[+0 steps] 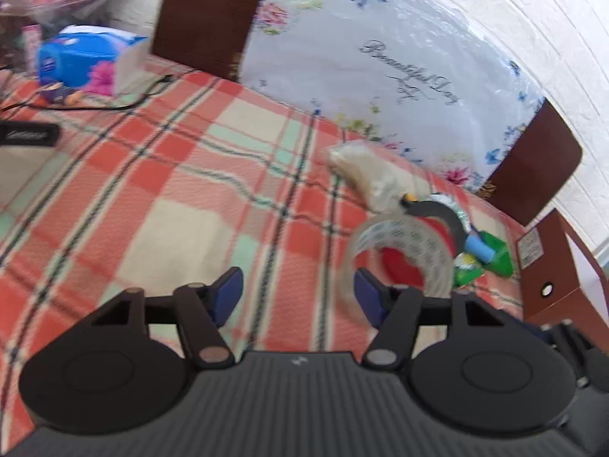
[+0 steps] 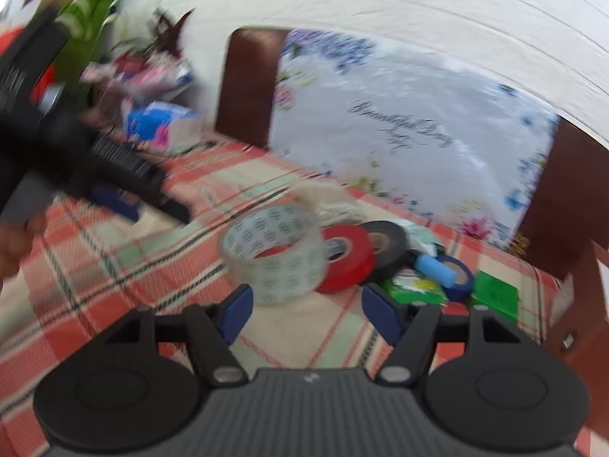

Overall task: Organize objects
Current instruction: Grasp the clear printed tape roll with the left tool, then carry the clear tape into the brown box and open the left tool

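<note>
A clear printed tape roll [image 2: 278,251] stands on the plaid tablecloth [image 2: 125,262], leaning on a red tape roll [image 2: 348,259] and a black tape roll [image 2: 388,242]. A blue tape roll [image 2: 458,276], a light blue cylinder [image 2: 434,268] and green packets [image 2: 495,295] lie to their right. My right gripper [image 2: 306,310] is open just in front of the clear roll. My left gripper [image 1: 298,299] is open over bare cloth; the clear roll [image 1: 403,255] is just beyond its right finger. The left gripper also shows in the right wrist view [image 2: 125,186].
A pale plastic bag [image 1: 369,175] lies behind the rolls. A blue tissue box [image 1: 87,59], a black cable [image 1: 95,103] and clutter sit at the far left. Brown chair backs [image 1: 205,11] and a floral sheet [image 1: 380,61] stand behind the table. A brown box [image 1: 559,270] is at right.
</note>
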`<state>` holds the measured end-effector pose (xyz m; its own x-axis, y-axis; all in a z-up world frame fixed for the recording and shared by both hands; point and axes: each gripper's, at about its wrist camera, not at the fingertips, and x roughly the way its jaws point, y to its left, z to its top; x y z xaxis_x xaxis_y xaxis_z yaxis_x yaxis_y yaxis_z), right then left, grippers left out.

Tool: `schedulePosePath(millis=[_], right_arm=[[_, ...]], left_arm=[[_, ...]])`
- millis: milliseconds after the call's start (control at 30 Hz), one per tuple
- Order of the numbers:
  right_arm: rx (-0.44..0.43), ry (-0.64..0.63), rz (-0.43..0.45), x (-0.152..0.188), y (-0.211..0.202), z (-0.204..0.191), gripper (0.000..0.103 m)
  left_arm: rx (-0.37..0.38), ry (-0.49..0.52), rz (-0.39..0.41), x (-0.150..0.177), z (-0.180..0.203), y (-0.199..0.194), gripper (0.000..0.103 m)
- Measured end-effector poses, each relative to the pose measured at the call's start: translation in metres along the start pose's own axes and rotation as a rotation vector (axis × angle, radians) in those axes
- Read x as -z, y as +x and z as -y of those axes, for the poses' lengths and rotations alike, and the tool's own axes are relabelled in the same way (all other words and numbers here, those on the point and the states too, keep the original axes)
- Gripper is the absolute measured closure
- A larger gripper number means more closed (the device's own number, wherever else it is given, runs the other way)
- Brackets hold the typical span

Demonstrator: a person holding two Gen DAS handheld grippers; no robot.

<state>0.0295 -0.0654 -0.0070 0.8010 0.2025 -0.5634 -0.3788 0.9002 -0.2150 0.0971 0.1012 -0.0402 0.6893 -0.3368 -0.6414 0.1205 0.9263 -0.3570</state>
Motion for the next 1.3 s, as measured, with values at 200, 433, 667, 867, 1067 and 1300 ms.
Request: schedulePosePath(millis=[200,433,667,867,1067,1300], right_arm=[[0.019,-0.166,0.026,-0.004,0.038,-0.023,0.005],[-0.002,-0.163,0.016,-0.003,0.065,-0.027,0.015],[0.066,0.062,-0.001,0.055,-0.024,0.03,0.015],[0.296,0.167,0.123,0.092,-0.097,0.107,0.015],[0.464,0.268,0.23,0.092,-0.124,0.227,0.015],[0.475,0.374,0.126,0.121,-0.088,0.323,0.012]], left_arm=[[-0.018,0.22,-0.055,-0.008,0.034,0.046,0.08],[0.015,0.245,-0.084,0.003,0.044,0.038,0.089],[0.176,0.444,-0.141,0.05,0.14,0.024,0.087],[0.338,0.586,-0.048,0.049,0.264,0.008,0.087],[0.42,0.67,0.03,0.032,0.385,0.035,0.087],[0.339,0.656,-0.042,0.045,0.434,0.097,0.082]])
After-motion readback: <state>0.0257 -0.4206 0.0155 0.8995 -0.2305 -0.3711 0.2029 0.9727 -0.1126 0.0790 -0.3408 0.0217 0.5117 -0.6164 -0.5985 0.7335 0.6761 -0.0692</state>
